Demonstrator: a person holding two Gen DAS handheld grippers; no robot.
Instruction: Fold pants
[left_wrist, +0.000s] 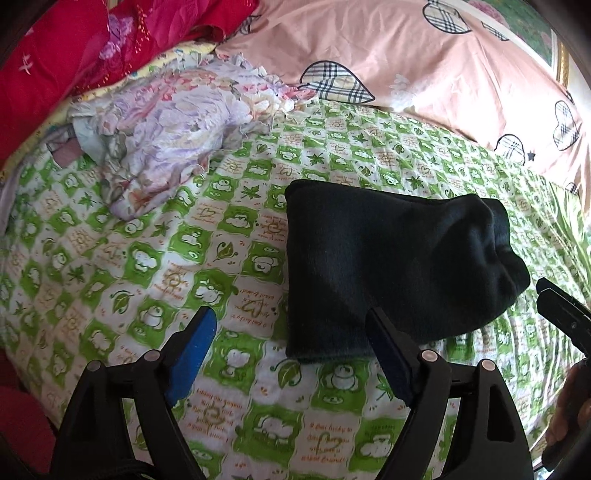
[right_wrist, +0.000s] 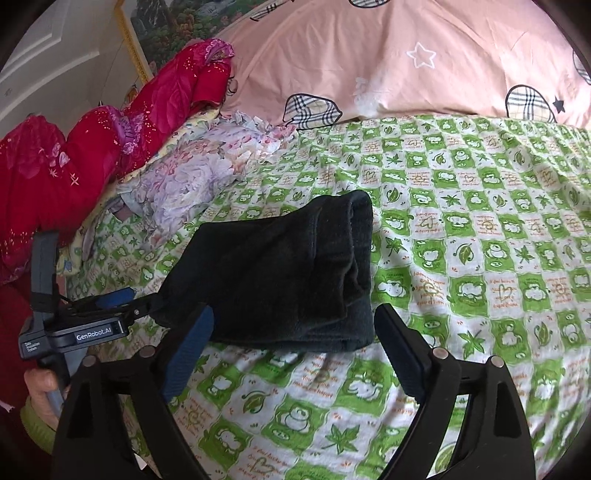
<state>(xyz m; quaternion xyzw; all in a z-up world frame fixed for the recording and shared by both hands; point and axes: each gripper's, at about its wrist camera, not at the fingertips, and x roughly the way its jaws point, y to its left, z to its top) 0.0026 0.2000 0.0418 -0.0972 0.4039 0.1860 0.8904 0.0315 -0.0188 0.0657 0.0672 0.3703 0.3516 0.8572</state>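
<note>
The dark pants (left_wrist: 399, 266) lie folded into a compact bundle on the green-and-white patterned bed sheet (left_wrist: 147, 258). They also show in the right wrist view (right_wrist: 280, 273). My left gripper (left_wrist: 291, 325) is open and empty, its right finger at the bundle's near edge. My right gripper (right_wrist: 295, 325) is open and empty just in front of the bundle. The left gripper's body shows at the left of the right wrist view (right_wrist: 77, 328). The right gripper's tip shows at the right edge of the left wrist view (left_wrist: 561, 314).
A crumpled floral cloth (left_wrist: 166, 140) lies at the back left of the bed. A red quilt (left_wrist: 74, 55) is piled behind it. A pink quilt with plaid hearts (left_wrist: 406, 62) lies along the far side. A framed picture (right_wrist: 166, 22) hangs on the wall.
</note>
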